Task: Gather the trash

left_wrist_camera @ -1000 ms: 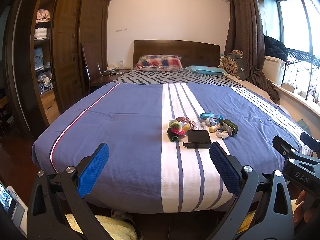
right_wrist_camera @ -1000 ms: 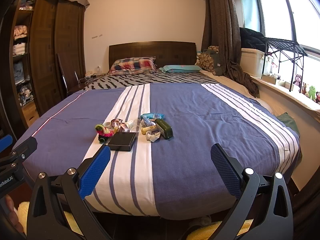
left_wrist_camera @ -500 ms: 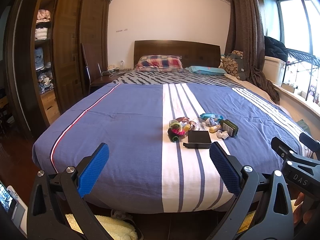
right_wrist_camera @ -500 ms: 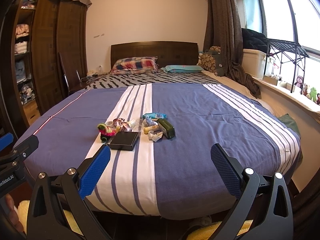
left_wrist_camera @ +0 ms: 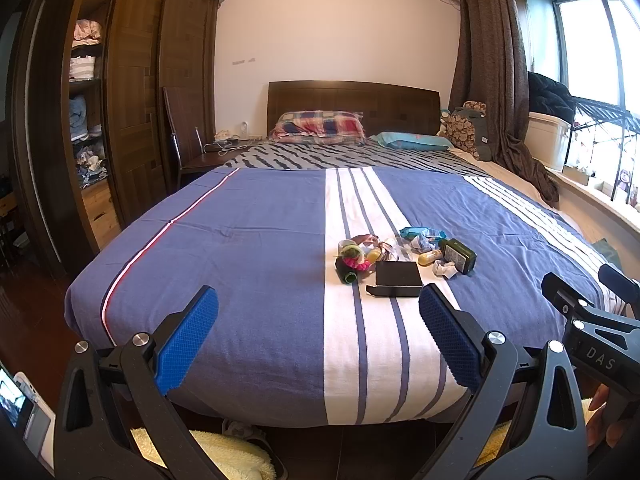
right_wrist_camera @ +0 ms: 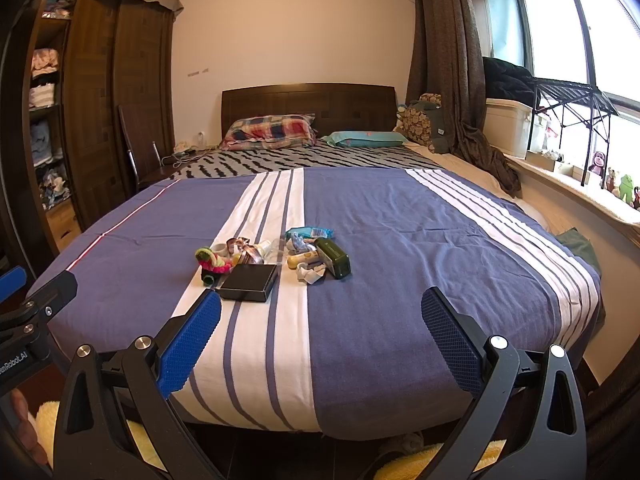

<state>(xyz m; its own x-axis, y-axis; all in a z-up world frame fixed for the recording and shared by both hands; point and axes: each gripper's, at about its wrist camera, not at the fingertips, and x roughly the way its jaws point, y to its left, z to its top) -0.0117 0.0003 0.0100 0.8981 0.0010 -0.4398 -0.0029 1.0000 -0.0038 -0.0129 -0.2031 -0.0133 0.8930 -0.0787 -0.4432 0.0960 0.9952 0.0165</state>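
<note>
**Two open grippers at the foot of the bed, trash pile untouched**

The trash sits in one cluster on the bed (left_wrist_camera: 248,216), gathered on and beside the white stripe of the cover and well apart from both tools. The landmark is the black box (left_wrist_camera: 398,274), the item nearest the foot of the bed. Left of the box lie a pink-and-green bundle (left_wrist_camera: 352,258) and a small dark tube (left_wrist_camera: 345,274); right of it are a crumpled white paper (right_wrist_camera: 310,274) and a dark green bottle (right_wrist_camera: 335,258). Just behind the box lie shiny wrappers (right_wrist_camera: 244,250) and a small yellow bottle (right_wrist_camera: 302,258), with a teal packet (right_wrist_camera: 310,233) farther behind.

The step in hand looks like the approach. To do it well, reach over the edge toward the box side of the pile, take one light piece at a time, and close on the paper or a wrapper from above so the cover is not pinched. No bin or bag shows in either view.

The left gripper (left_wrist_camera: 318,334) and right gripper (right_wrist_camera: 320,334) are both level, side by side below the mattress edge, pointing at the headboard, jaws spread wide and empty.
</note>
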